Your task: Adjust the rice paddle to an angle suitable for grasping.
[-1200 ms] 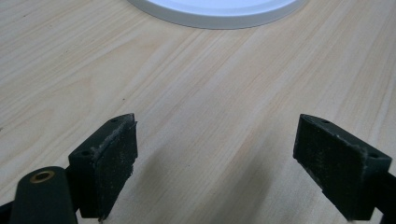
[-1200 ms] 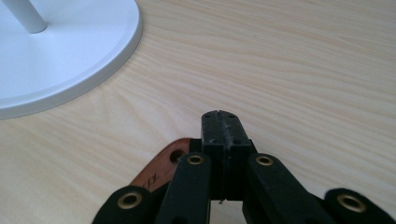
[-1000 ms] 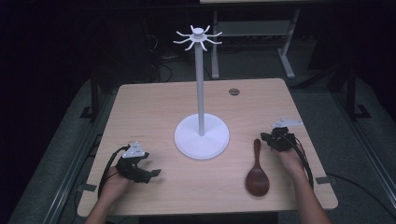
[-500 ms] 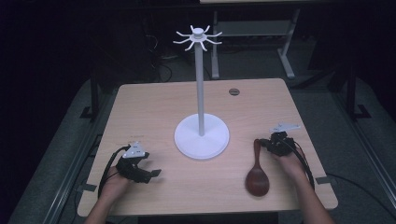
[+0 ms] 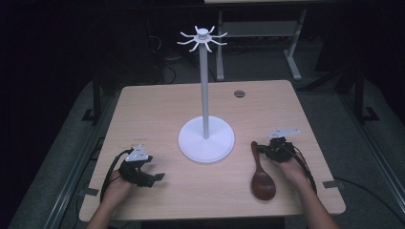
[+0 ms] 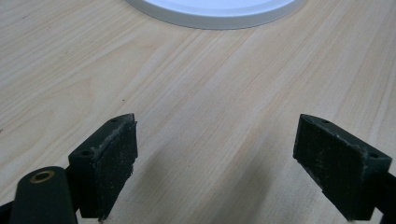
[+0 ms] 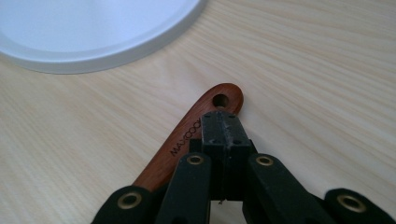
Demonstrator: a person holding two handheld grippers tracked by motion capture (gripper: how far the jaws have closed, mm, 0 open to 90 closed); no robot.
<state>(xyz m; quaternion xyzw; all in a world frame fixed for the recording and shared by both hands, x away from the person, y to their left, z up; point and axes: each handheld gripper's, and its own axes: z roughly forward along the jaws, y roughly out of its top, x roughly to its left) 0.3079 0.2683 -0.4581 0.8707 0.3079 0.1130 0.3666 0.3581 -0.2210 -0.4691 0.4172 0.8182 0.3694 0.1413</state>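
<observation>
On the table [image 5: 157,114]: spoon [image 5: 261,176], stand [image 5: 206,139], two grippers.
Right gripper [image 7: 222,122] jaws pressed together over the spoon handle; actual grip apparently hidden. Left gripper [image 6: 219,163] jaws wide apart, empty.

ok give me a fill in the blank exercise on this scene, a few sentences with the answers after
1. The wooden spoon lies on the table to the ____ of the white stand's round base.
2. The left tongs have their jaws ____ over bare wood.
3. The right tongs are shut at the end of the spoon handle that has a ____ through it.
4. The hooks at the top of the stand hold ____.

Missing words: right; open; hole; nothing
</observation>
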